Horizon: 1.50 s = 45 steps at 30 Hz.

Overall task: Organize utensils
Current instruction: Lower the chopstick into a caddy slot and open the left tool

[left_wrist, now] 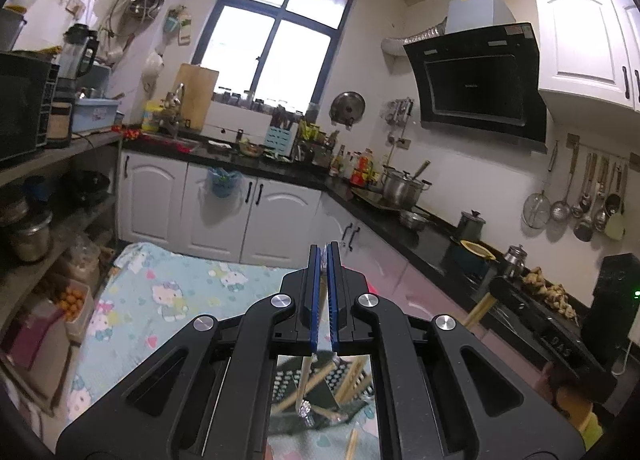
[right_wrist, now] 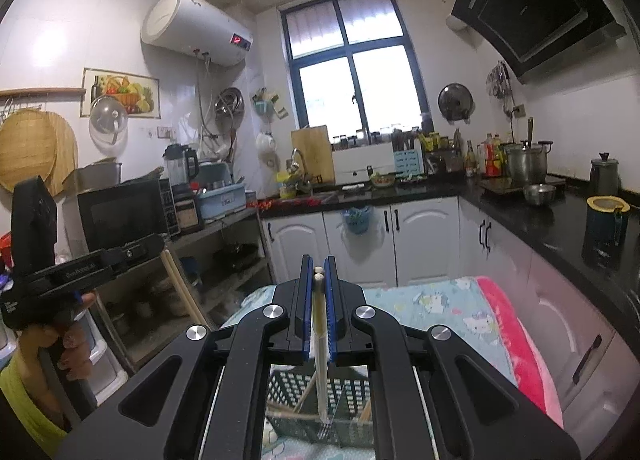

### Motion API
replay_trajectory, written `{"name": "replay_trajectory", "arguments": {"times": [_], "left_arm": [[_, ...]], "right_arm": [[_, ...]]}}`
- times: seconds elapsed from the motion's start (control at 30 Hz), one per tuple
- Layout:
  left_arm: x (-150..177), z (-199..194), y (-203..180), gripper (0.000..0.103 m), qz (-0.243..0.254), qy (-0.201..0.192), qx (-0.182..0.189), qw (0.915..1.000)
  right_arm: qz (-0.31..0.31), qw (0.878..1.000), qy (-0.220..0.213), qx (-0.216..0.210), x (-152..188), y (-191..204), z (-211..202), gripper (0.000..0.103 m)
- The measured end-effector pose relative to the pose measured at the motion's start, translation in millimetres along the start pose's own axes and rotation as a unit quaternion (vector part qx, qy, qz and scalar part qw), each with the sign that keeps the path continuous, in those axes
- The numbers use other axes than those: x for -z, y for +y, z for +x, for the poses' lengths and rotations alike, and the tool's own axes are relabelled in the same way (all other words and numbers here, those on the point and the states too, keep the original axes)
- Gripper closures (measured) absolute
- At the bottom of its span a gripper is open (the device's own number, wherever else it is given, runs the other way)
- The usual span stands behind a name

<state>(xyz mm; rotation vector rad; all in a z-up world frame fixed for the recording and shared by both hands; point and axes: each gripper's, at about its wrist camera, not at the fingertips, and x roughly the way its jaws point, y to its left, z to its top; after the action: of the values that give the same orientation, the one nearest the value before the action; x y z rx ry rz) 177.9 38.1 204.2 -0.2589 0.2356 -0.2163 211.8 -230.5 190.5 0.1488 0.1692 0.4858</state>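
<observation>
My left gripper (left_wrist: 325, 250) is shut on a thin utensil with a silver end (left_wrist: 330, 247); its lower part shows in the mirror below. It also shows in the right wrist view (right_wrist: 160, 246), holding pale chopsticks (right_wrist: 182, 288) that hang down. My right gripper (right_wrist: 319, 264) is shut on a pair of pale chopsticks (right_wrist: 319, 300) held between the blue pads. A green perforated utensil basket (right_wrist: 340, 396) with several wooden utensils sits below it. Both grippers are raised above a table with a Hello Kitty cloth (left_wrist: 168, 292).
Black counters run along the back and right, with a steel pot (left_wrist: 402, 186), a small bowl (right_wrist: 538, 193) and a blue cup (right_wrist: 606, 220). White cabinets (right_wrist: 420, 240) stand below. A shelf with a microwave (right_wrist: 120, 214) is on the left. Ladles hang on the right wall (left_wrist: 580, 200).
</observation>
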Motion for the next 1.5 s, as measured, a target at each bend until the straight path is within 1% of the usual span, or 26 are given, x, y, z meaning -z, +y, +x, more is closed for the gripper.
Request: {"name": "replay_trajectory", "arguments": {"times": [0.13,0.27,0.4,0.6,0.83,1.2,1.4,1.43,1.47,1.5], "left_arm": [[-4.0,6.4,0.0,0.102,0.004,-0.011,-0.009,0.9999],[-2.9,14.3,0.6,0.102,0.005,-0.02,-0.021,0.9996],[3.5,26.4,4.5,0.102,0.005,-0.018,-0.033,0.9993],[20.3,42.3,13.3,0.102,-0.004,-0.015,-0.043,0.999],[39.9,55.9,17.7,0.102,-0.006,0.006,-0.045,0.999],[68.1,69.9,22.0,0.101,-0.012,0.036,-0.043,0.9984],[80.2,75.5,22.6,0.101,-0.016,0.058,-0.039,0.9975],[82.1,75.6,23.2,0.1,-0.017,0.063,-0.039,0.9971],[83.2,75.0,23.4,0.095,-0.017,0.065,-0.038,0.997],[84.7,74.0,24.2,0.09,-0.018,0.066,-0.037,0.997]], "right_arm": [[-0.005,1.0,-0.013,0.006,-7.2,-2.1,4.7,0.097],[-0.014,1.0,-0.02,0.015,-7.2,-3.1,13.9,0.097],[-0.018,0.999,-0.021,0.024,-0.4,-5.0,24.7,0.097],[-0.003,1.0,-0.007,0.03,17.7,-14.8,44.5,0.097],[0.0,1.0,0.006,0.028,39.6,-15.9,55.4,0.097],[-0.002,0.999,0.018,0.032,59.3,-15.0,65.9,0.097],[-0.002,0.999,0.038,0.033,70.0,-15.9,74.9,0.096],[-0.001,0.998,0.046,0.035,72.4,-16.3,77.3,0.096],[0.0,0.998,0.051,0.038,74.0,-17.1,77.8,0.094],[0.002,0.998,0.057,0.04,76.1,-18.4,79.0,0.086]]}}
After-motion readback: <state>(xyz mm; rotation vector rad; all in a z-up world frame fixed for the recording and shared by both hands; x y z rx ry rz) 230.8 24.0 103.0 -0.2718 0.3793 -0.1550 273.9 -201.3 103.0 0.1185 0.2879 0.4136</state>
